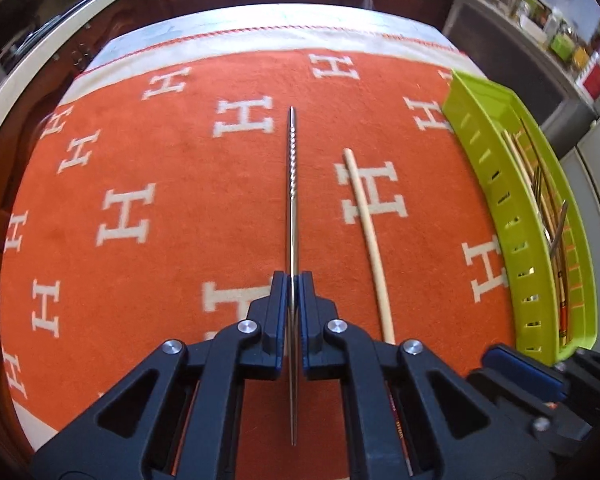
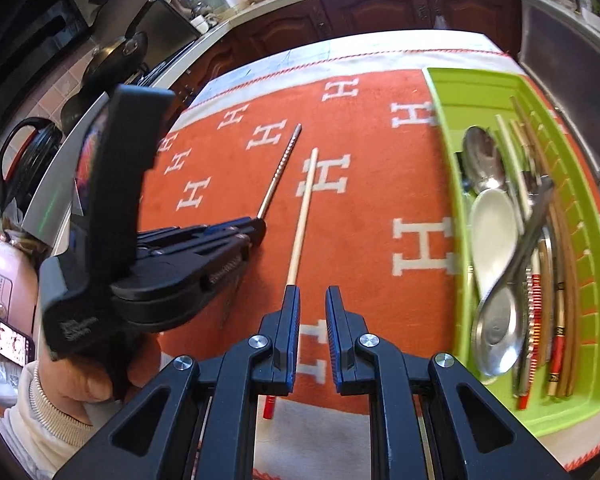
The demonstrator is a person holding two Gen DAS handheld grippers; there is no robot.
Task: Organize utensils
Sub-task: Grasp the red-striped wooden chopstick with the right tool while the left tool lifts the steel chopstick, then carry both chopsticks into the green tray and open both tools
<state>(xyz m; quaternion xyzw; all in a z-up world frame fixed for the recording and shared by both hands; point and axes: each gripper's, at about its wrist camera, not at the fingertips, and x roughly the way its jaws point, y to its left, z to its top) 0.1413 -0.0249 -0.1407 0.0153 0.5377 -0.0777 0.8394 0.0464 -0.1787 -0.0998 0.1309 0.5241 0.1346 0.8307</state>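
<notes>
My left gripper (image 1: 294,280) is shut on a metal chopstick (image 1: 291,184) that points forward over the orange blanket; it also shows in the right wrist view (image 2: 278,174), held by the left gripper (image 2: 260,226). A wooden chopstick (image 1: 366,224) lies on the blanket just right of it, also in the right wrist view (image 2: 302,216). My right gripper (image 2: 313,296) is open and empty, its jaws just right of the near end of the wooden chopstick. A green tray (image 2: 448,128) at the right holds spoons (image 2: 494,220) and several chopsticks (image 2: 556,280).
The orange blanket with white H marks (image 1: 160,160) covers the table. The green tray (image 1: 474,120) stands along the right edge. Kitchen counters and dark cabinets (image 2: 380,8) run behind. Pans (image 2: 112,60) and a pink appliance (image 2: 0,276) stand at the left.
</notes>
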